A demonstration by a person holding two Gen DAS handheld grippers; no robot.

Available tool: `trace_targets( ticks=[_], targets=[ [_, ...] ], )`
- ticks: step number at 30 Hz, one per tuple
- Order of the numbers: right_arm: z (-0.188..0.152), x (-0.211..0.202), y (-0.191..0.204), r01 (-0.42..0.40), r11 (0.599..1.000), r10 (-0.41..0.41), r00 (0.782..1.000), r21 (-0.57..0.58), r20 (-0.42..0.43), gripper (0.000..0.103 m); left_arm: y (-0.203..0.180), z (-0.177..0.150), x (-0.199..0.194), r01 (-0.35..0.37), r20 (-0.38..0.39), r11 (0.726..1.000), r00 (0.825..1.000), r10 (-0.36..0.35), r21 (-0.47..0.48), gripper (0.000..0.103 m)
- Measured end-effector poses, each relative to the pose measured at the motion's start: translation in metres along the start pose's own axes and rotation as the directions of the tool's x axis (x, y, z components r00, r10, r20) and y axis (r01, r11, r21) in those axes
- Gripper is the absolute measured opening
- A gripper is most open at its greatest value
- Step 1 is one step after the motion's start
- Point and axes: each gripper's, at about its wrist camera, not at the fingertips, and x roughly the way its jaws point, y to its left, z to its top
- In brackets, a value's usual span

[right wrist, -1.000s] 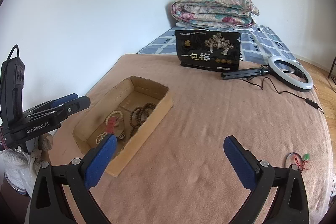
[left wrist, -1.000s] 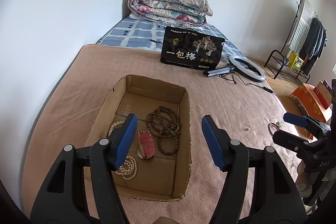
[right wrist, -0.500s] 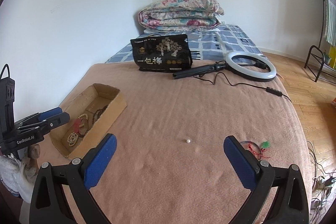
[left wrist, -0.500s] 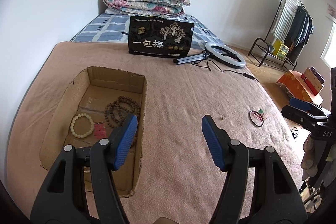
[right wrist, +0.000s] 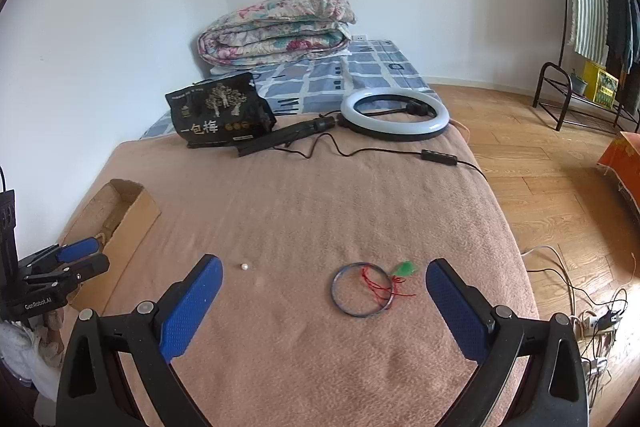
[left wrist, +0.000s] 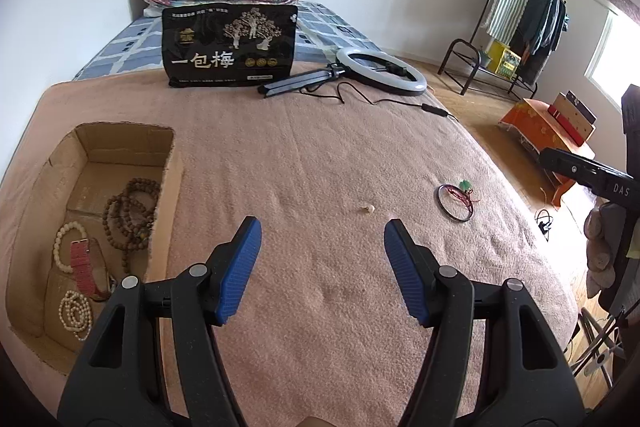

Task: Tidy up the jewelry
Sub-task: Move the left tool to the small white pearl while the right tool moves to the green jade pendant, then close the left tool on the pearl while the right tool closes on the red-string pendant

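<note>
My left gripper and right gripper are both spread wide, empty. The bangle lies on the blanket between my right fingers; the bead sits near the box.

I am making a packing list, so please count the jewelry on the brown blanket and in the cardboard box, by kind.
Pale round-bead bracelets: 2
Tangle of brown wooden bead strings: 1 (strands cannot be separated by eye)
Red strap: 1
Thin dark bangle with red thread: 1
Loose white pearl: 1
Total: 6
</note>
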Motion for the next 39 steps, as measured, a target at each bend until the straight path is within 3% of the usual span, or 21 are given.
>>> trace_targets(
  ticks=[9,15,26,30,32,39],
  targets=[
    [0.001,0.031,-0.060,0.057,0.996,-0.054,0.997,0.062,-0.053,0.100,-0.023,0.001,0.044,0.048,-0.053,0.998,0.998,-0.045,0.049,0.066],
    [-0.001,0.061,-0.086,0.044,0.991,-0.030,0.993,0.126,-0.114,0.087,-0.035,0.002,0.069,0.067,-0.084,0.995,0.995,-0.060,0.079,0.057],
    [-0.010,0.118,-0.094,0.034,0.978,0.020,0.966,0.204,-0.258,0.052,-0.051,0.001,0.119,0.089,-0.147,0.989,0.987,-0.071,0.117,0.034],
    [-0.014,0.131,-0.097,0.034,0.973,0.034,0.956,0.227,-0.291,0.045,-0.057,0.003,0.137,0.073,-0.153,0.986,0.987,-0.049,0.150,0.033],
    [-0.017,0.135,-0.099,0.035,0.969,0.041,0.953,0.245,-0.301,0.044,-0.056,0.004,0.144,0.072,-0.159,0.986,0.986,-0.048,0.149,0.027],
    [-0.018,0.151,-0.108,0.031,0.943,0.079,0.947,0.332,-0.313,0.039,-0.050,0.004,0.160,0.065,-0.178,0.989,0.983,-0.041,0.130,0.027]
  ],
)
